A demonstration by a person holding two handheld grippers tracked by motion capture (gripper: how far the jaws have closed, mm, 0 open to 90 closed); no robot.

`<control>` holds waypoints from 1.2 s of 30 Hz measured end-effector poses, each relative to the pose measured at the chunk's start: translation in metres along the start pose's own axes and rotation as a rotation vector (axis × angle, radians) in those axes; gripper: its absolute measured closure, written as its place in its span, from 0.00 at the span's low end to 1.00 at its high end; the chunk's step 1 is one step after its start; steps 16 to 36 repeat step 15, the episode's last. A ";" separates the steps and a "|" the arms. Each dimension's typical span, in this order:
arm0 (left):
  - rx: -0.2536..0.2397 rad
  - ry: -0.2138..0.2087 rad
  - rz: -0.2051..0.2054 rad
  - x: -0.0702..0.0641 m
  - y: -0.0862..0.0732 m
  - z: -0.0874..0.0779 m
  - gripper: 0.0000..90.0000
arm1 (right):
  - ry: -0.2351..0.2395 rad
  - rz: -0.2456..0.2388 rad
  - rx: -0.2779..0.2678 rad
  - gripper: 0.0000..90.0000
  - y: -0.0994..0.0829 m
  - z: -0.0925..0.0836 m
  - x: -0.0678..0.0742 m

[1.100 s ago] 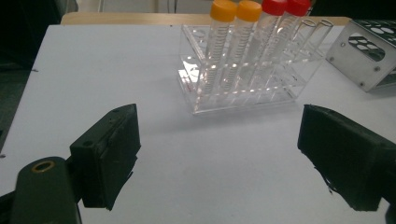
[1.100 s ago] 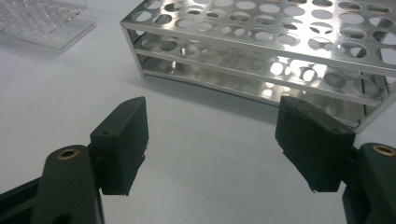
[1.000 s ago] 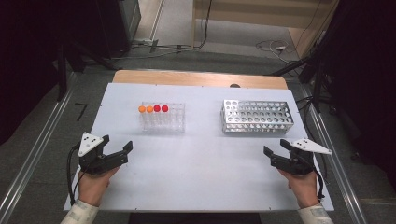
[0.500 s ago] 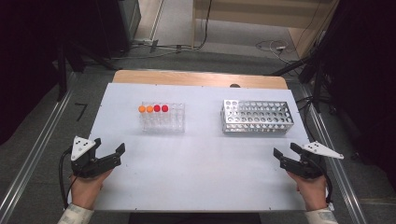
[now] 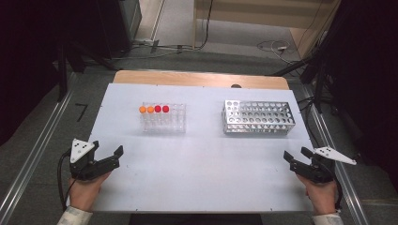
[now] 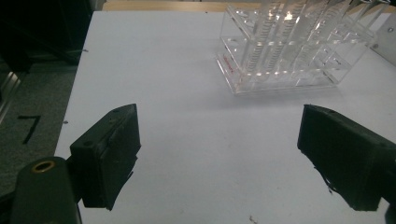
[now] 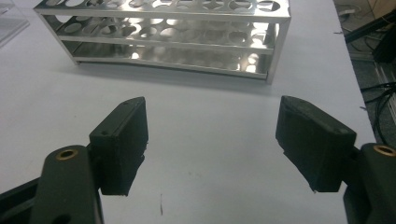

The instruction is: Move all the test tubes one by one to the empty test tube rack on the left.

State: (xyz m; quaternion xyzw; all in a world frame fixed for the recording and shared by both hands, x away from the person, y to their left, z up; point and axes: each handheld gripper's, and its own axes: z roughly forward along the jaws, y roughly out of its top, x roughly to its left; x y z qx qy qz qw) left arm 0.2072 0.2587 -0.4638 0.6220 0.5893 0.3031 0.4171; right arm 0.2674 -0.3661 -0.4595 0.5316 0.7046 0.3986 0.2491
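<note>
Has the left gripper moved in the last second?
Yes. The left gripper pulled back toward the person and outward, farther from the clear rack.

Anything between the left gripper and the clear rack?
Nothing: in the left gripper view, bare white table runs from the open left gripper to the clear rack.

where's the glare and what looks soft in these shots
Right gripper view: bright glare on the metal rack, and the near jaws look soft. Left gripper view: highlights on the clear rack, its far end washed out. High view: even light on the table, dark surroundings.
</note>
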 end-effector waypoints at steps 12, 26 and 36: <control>0.041 -0.029 -0.045 0.006 -0.004 0.006 0.13 | -0.058 0.050 0.024 0.26 -0.007 0.001 -0.019; 0.054 -0.026 -0.038 0.006 -0.006 0.009 0.13 | -0.067 0.049 0.037 0.25 -0.009 0.003 -0.021; 0.054 -0.026 -0.038 0.006 -0.006 0.009 0.13 | -0.067 0.049 0.037 0.25 -0.009 0.003 -0.021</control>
